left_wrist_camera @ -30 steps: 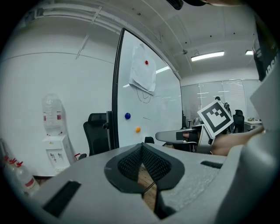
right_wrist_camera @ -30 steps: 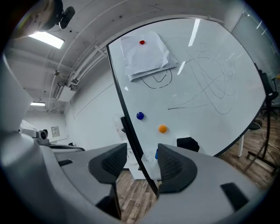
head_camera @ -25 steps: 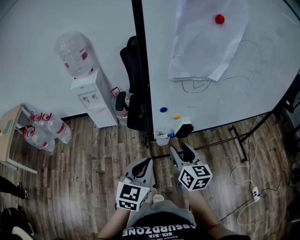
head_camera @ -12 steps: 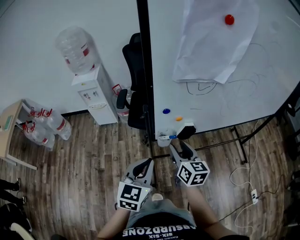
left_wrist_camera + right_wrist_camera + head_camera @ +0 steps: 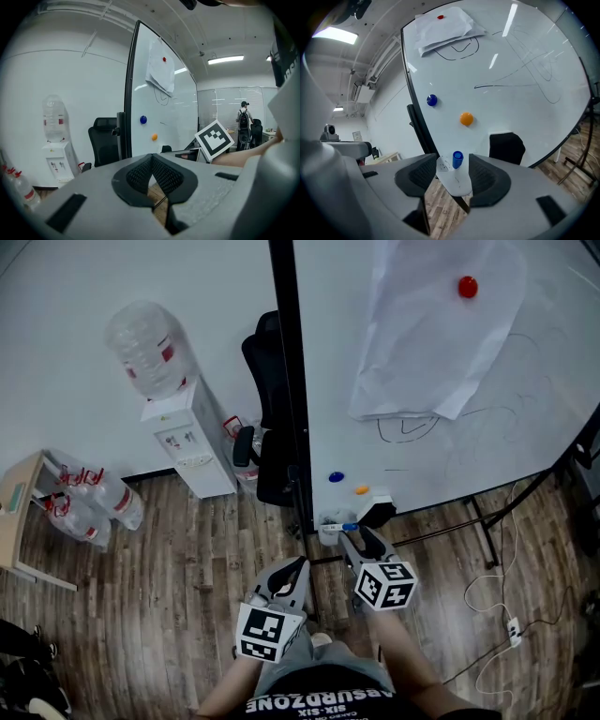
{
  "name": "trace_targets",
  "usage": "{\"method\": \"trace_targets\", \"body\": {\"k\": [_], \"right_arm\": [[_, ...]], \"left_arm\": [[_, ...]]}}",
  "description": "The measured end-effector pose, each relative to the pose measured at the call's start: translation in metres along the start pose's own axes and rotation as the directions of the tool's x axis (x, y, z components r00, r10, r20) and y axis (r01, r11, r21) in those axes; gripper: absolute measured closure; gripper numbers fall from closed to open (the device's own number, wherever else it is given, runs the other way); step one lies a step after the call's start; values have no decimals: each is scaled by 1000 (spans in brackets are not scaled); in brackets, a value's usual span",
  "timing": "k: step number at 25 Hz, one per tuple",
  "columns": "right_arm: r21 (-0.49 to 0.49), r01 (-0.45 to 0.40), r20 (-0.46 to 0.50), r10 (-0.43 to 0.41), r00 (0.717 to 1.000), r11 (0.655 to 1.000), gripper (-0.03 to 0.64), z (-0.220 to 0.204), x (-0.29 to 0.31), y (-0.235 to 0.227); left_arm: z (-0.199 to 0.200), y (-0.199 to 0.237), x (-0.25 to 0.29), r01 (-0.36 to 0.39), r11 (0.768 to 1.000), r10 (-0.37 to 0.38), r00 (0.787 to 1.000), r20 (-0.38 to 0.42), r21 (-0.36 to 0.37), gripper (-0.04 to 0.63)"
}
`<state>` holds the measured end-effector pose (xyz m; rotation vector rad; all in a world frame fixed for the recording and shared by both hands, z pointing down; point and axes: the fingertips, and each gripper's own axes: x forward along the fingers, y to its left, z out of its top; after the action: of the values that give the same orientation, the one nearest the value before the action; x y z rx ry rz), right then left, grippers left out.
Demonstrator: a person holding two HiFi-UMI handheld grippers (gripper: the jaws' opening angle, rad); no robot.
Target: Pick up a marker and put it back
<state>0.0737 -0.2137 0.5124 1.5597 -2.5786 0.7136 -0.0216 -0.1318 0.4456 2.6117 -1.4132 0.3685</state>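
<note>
Marker (image 5: 457, 159) stood blue cap up in a white cup (image 5: 457, 186) at the whiteboard (image 5: 511, 93) foot, framed by the right gripper (image 5: 453, 174), its jaws spread wide. Probably light, stiff, slick plastic, so I'd pinch just under the cap. Left gripper (image 5: 152, 176) was closed on nothing.

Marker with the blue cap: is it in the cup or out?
In. The marker sits in the white cup, blue cap sticking out, between the open jaws of the right gripper.
</note>
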Motion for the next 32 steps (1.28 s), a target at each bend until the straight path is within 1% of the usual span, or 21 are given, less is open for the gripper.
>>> {"method": "trace_targets", "body": {"k": [6,12,16,20,24,32], "right_arm": [[6,20,-15,-20,1000,1000,425,-3,12,-4],[17,35,-28,-34,999,999,436,-6,21,-7],[15,37,-34,-36,999,999,450,-9,26,-7],[5,38,-32,-38,999,999,491,-9,27,-9],[-17,51,-33,-51,998,999,538,-10,26,-11],[-96,52,-25,-55,998,994,541,-5,22,-7]], "left_arm": [[-5,11,6,7,1000,-7,1000,-12,-1,588],[-1,13,18,41,999,-41,999,-14,-3,588],[-4,16,24,51,999,-51,998,-22,-3,588],[-6,22,28,44,999,-44,999,-26,-12,588],[-10,26,30,40,999,-40,999,-32,-19,588],[-7,27,32,36,999,-37,999,-29,-16,588]]}}
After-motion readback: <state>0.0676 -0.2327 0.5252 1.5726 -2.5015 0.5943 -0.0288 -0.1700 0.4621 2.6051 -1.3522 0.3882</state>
